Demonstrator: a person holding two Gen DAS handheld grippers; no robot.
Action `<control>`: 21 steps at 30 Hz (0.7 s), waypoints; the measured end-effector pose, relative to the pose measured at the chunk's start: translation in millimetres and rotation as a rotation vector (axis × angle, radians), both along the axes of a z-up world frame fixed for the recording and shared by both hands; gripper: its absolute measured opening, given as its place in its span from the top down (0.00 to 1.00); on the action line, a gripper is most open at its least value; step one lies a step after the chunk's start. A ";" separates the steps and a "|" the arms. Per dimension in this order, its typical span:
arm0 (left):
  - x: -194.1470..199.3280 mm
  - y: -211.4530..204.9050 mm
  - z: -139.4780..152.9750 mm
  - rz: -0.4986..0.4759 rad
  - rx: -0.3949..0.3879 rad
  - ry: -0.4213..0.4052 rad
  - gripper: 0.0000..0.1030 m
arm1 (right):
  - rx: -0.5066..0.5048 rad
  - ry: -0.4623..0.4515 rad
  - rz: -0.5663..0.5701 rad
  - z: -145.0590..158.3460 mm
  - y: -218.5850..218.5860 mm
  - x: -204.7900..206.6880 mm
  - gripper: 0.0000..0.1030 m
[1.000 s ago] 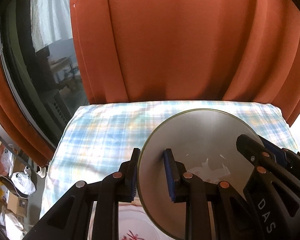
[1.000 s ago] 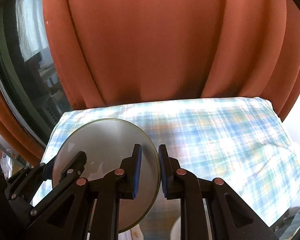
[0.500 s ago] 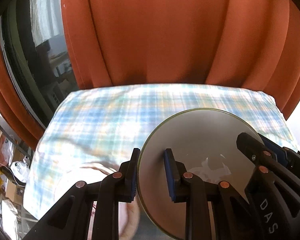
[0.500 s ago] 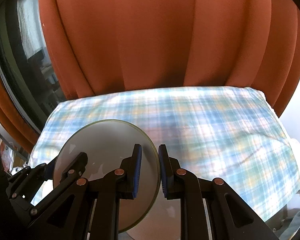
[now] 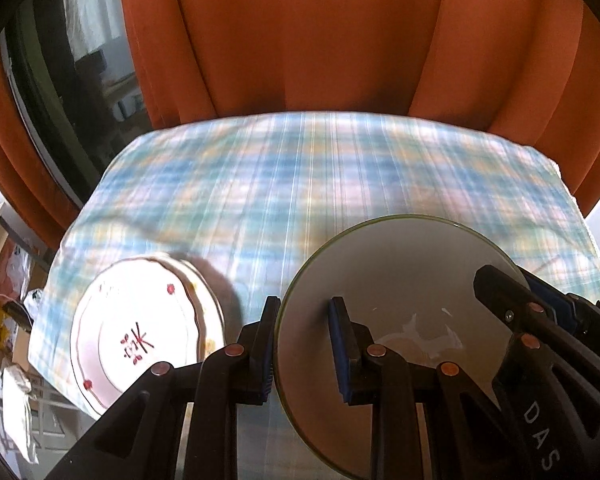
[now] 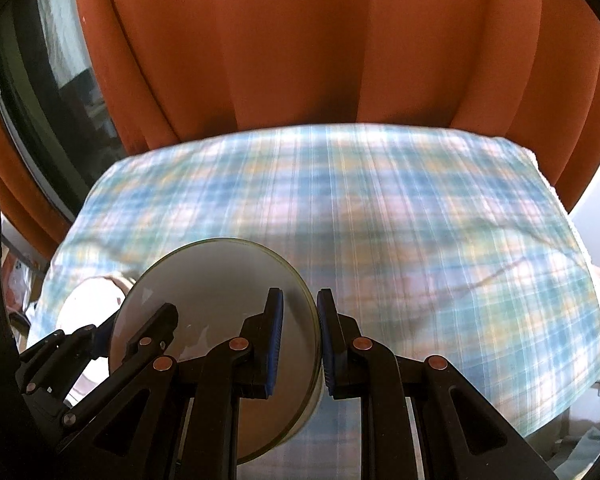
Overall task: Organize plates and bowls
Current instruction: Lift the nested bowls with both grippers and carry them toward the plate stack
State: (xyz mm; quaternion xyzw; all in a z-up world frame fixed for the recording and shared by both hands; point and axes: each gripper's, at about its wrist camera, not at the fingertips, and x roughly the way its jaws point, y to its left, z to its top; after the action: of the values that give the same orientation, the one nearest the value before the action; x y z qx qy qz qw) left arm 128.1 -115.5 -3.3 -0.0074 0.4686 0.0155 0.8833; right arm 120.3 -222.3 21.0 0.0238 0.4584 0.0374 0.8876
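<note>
Now the orange curtain fills the background beyond both sets of jaws, and the plaid-covered table takes up more of each view than a second ago. The grey plate is held level between the two grippers: the left gripper is clamped on its left rim, the right gripper on its right rim. A white patterned plate, hidden earlier, has come into view left of the left jaws. That looks like the stacking target; the carry seems near set-down.
</note>
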 end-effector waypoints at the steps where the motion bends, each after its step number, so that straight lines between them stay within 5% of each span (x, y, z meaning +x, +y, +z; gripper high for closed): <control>1: -0.9 -1.4 -2.5 0.002 0.003 0.007 0.78 | 0.001 0.010 0.004 -3.8 -1.2 -1.0 0.80; 21: -3.6 -2.8 -44.2 0.054 -0.022 0.127 0.78 | -0.063 0.081 0.088 -40.3 4.5 2.9 0.80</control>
State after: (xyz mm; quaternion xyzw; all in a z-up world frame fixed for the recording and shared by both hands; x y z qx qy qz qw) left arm 124.5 -118.3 -47.5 -0.0289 0.5236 0.0345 0.8508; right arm 123.2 -217.7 -19.3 -0.0229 0.4954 0.0610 0.8662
